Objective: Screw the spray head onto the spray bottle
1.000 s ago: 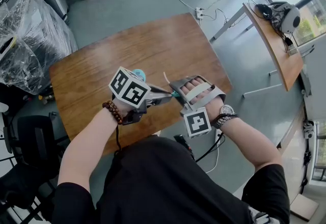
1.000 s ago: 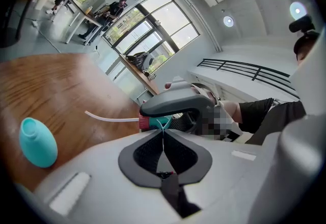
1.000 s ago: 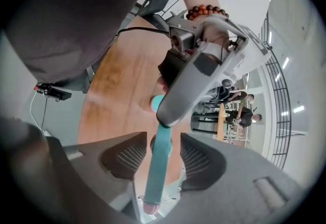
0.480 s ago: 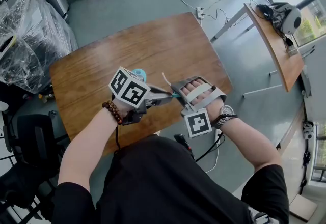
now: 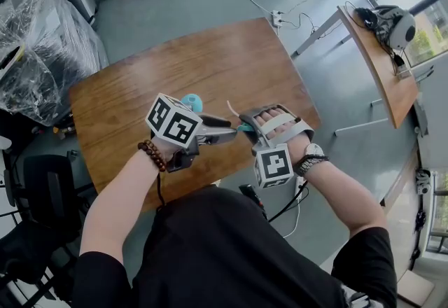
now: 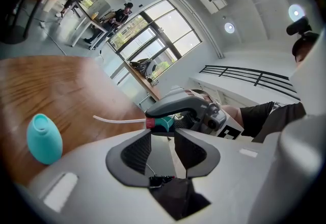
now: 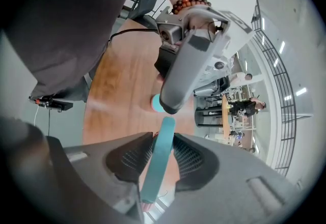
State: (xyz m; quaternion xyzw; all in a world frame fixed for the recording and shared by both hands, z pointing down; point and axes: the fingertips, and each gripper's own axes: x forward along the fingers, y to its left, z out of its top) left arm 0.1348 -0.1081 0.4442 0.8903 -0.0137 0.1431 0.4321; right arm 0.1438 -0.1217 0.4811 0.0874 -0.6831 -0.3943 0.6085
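The teal spray bottle [image 5: 192, 101] stands upright on the wooden table [image 5: 140, 82], without its head, just beyond my left gripper [image 5: 233, 134]. In the left gripper view the bottle [image 6: 45, 139] is at the lower left. My right gripper [image 7: 163, 139] is shut on the teal spray head [image 7: 159, 162], whose white tube [image 5: 229, 108] sticks out towards the table's far side. The jaws of my left gripper [image 6: 163, 134] are opening; the spray head [image 6: 164, 123] lies just past their tips, and the pads do not press on it. Both grippers meet tip to tip above the table's near edge.
Plastic-wrapped goods [image 5: 35, 54] and a black chair [image 5: 42, 194] stand left of the table. A narrow side table [image 5: 378, 68] with a headset is at the right. Cables and a power strip [image 5: 274, 17] lie on the grey floor beyond.
The left gripper's marker cube has shifted slightly left and the right one has turned and risen a little. The bottle has not moved.
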